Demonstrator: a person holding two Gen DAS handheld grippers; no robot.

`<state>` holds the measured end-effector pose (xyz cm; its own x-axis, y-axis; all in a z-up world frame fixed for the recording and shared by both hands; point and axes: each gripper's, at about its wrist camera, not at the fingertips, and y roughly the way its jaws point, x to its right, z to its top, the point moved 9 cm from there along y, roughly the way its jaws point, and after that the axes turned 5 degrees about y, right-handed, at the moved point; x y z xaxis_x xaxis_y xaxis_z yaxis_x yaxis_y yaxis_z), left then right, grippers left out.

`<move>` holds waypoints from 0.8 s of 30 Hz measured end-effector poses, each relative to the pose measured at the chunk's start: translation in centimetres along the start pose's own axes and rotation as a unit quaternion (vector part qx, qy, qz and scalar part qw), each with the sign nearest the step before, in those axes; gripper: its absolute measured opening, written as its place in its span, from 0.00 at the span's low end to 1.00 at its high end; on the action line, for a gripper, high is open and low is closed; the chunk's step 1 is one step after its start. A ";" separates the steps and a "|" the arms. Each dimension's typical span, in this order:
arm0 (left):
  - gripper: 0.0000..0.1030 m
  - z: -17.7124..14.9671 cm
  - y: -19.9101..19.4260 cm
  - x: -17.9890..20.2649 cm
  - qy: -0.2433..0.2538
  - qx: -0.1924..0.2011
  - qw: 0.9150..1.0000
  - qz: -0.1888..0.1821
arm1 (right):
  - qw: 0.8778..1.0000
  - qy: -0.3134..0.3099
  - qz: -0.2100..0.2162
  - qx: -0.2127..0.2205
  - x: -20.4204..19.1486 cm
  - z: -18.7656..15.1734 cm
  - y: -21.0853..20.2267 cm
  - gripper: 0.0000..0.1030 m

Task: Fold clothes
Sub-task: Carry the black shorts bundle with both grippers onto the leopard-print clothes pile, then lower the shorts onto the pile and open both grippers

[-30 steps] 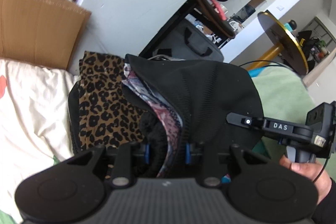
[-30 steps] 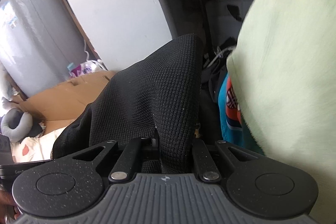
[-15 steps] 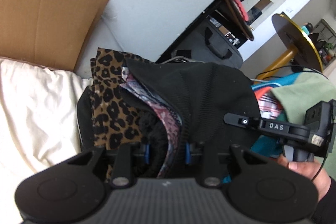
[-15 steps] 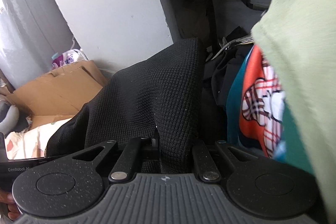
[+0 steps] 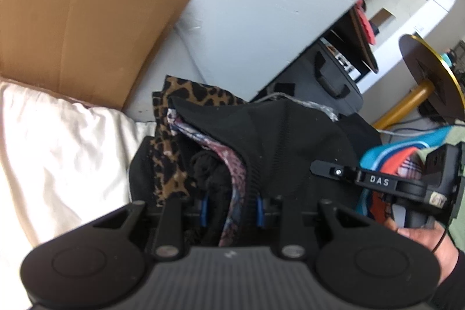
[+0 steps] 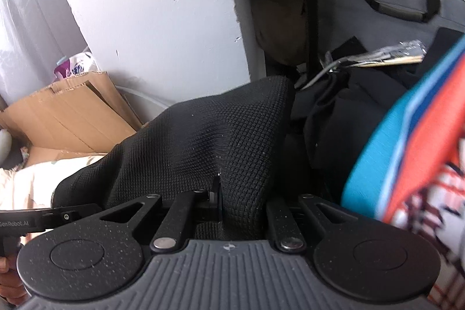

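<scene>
A black knit garment (image 5: 290, 144) with a pink patterned lining (image 5: 232, 164) is held between both grippers over a pile of clothes. My left gripper (image 5: 231, 211) is shut on its near edge. My right gripper (image 6: 232, 193) is shut on the same black knit garment (image 6: 209, 141), which drapes over its fingers. A leopard-print cloth (image 5: 171, 153) lies under the garment at the left. The right gripper's body (image 5: 407, 188) shows at the right of the left wrist view.
A cream bedsheet (image 5: 58, 150) lies at the left, a cardboard sheet (image 5: 81, 19) behind it against a white wall (image 5: 276, 5). A blue and orange garment (image 6: 407, 141) lies at the right. A grey suitcase (image 6: 377, 19) stands behind the pile.
Both grippers have moved forward and down toward the clothes pile with the black garment. The green cloth has left the right wrist view, uncovering the blue and orange garment.
</scene>
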<state>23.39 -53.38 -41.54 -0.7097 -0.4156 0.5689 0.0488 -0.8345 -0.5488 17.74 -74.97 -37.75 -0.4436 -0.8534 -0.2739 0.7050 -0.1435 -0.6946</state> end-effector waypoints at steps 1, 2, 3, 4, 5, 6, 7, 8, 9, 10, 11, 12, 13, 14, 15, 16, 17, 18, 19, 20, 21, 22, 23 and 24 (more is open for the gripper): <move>0.30 0.0 0.3 -0.2 -0.002 0.000 1.000 0.002 | 1.000 0.000 -0.001 0.000 0.1 0.1 0.4 0.08; 0.30 0.0 0.5 -0.4 -0.005 -0.001 1.000 0.005 | 1.000 -0.001 -0.003 -0.001 0.3 0.1 0.7 0.08; 0.30 0.0 0.8 -0.6 -0.007 -0.001 1.000 0.008 | 1.000 -0.002 -0.006 -0.003 0.5 0.2 1.1 0.09; 0.30 0.0 0.9 -0.8 -0.010 -0.002 1.000 0.011 | 1.000 -0.007 -0.010 -0.004 0.6 0.3 1.6 0.10; 0.30 0.0 1.1 -1.0 -0.013 -0.003 1.000 0.013 | 1.000 -0.013 -0.015 -0.005 0.6 0.4 2.1 0.13; 0.30 0.0 1.3 -1.2 -0.016 -0.004 1.000 0.015 | 1.000 -0.017 -0.019 -0.007 0.7 0.6 2.6 0.14; 0.30 -0.1 1.4 -1.4 -0.020 -0.006 1.000 0.017 | 1.000 -0.017 -0.024 -0.008 0.8 0.9 3.1 0.16; 0.30 -0.1 1.5 -1.6 -0.023 -0.008 1.000 0.018 | 0.999 -0.013 -0.029 -0.009 1.1 1.2 3.6 0.19; 0.30 -0.2 1.6 -1.7 -0.024 -0.010 0.999 0.020 | 0.999 -0.011 -0.035 -0.010 1.3 1.5 4.1 0.19; 0.30 -0.1 1.7 -1.9 -0.025 -0.012 0.999 0.021 | 0.999 -0.010 -0.041 -0.012 1.4 1.7 4.6 0.19; 0.30 -0.1 1.8 -2.0 -0.026 -0.013 0.999 0.022 | 0.999 -0.009 -0.047 -0.013 1.6 2.0 5.1 0.19; 0.30 -0.1 1.9 -2.1 -0.028 -0.014 0.999 0.023 | 0.998 -0.012 -0.057 -0.014 1.7 2.1 5.6 0.19; 0.31 0.0 1.9 -2.1 -0.032 -0.015 0.999 0.023 | 0.997 -0.018 -0.068 -0.015 1.8 2.3 6.0 0.19; 0.31 0.0 2.0 -2.2 -0.038 -0.015 0.999 0.023 | 0.996 -0.024 -0.080 -0.016 1.9 2.5 6.5 0.19; 0.31 0.1 2.1 -2.3 -0.043 -0.015 0.999 0.023 | 0.995 -0.031 -0.091 -0.017 2.0 2.6 6.9 0.19; 0.31 0.1 2.1 -2.3 -0.047 -0.016 0.998 0.024 | 0.994 -0.034 -0.102 -0.016 2.2 2.9 7.1 0.20; 0.31 0.2 2.1 -2.4 -0.050 -0.018 0.998 0.024 | 0.993 -0.036 -0.112 -0.014 2.4 3.2 7.2 0.20; 0.32 0.3 2.1 -2.3 -0.052 -0.020 0.998 0.024 | 0.992 -0.035 -0.122 -0.010 2.6 3.6 7.1 0.20; 0.35 0.4 1.9 -2.2 -0.049 -0.024 0.998 0.023 | 0.991 -0.035 -0.132 -0.003 2.7 4.0 6.7 0.20; 0.37 0.5 1.7 -1.9 -0.041 -0.027 0.999 0.023 | 0.989 -0.037 -0.142 0.007 2.8 4.5 6.2 0.20; 0.38 0.6 1.4 -1.7 -0.032 -0.028 0.999 0.024 | 0.989 -0.040 -0.143 0.014 2.7 4.8 5.6 0.20; 0.39 0.8 1.2 -1.5 -0.024 -0.028 0.999 0.025 | 0.989 -0.043 -0.139 0.018 2.5 5.0 5.1 0.20; 0.40 0.8 1.2 -1.5 -0.021 -0.031 0.999 0.026 | 0.990 -0.046 -0.132 0.023 2.3 5.0 4.5 0.20; 0.40 0.9 1.2 -1.5 -0.020 -0.036 0.999 0.027 | 0.991 -0.049 -0.122 0.027 2.0 5.0 3.8 0.20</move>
<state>25.17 -54.09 -42.55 -0.6786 -0.4747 0.5605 0.0353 -0.7832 -0.6207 22.29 -79.71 -37.63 -0.5513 -0.8336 -0.0340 0.6123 -0.3765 -0.6952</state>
